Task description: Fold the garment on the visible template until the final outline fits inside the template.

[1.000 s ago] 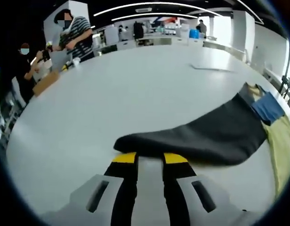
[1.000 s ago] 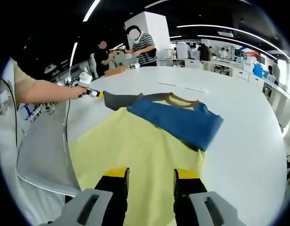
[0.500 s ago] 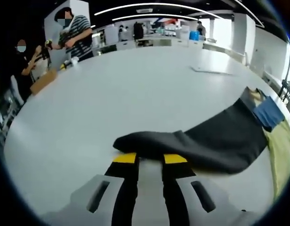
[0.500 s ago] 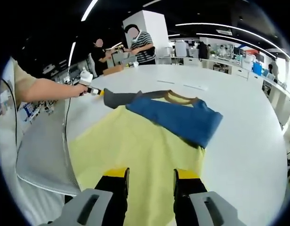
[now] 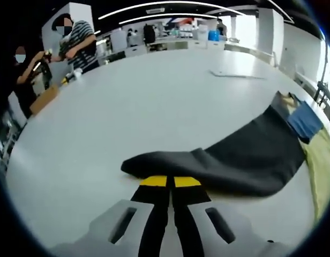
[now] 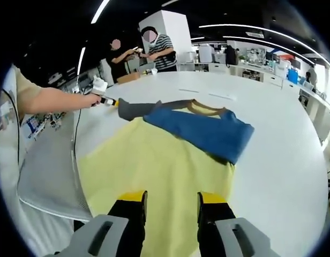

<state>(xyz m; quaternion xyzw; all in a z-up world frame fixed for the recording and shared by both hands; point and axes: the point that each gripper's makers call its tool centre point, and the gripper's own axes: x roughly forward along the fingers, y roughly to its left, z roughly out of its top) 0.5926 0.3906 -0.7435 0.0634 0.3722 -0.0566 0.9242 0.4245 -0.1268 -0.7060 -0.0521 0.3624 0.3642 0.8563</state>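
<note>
Two tools | left tool point(image 5: 170, 182) clamps grey sleeve point(image 5: 234, 158) | right tool point(image 6: 170, 199) agape above yellow garment point(image 6: 154, 171)

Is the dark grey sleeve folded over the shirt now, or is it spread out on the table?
Spread out. The grey sleeve lies stretched flat on the white table, away from the yellow shirt body, its end at the left gripper.

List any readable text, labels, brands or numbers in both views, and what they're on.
None readable.
Garment: yellow body, blue panel, dark grey sleeve, no print or tag legible.
Left gripper and right gripper: plain yellow-tipped jaws, no markings.
White table: the flat sheets lying far across it are too small and blurred to read.
Background shelves and boxes: too distant to make out any signs.
</note>
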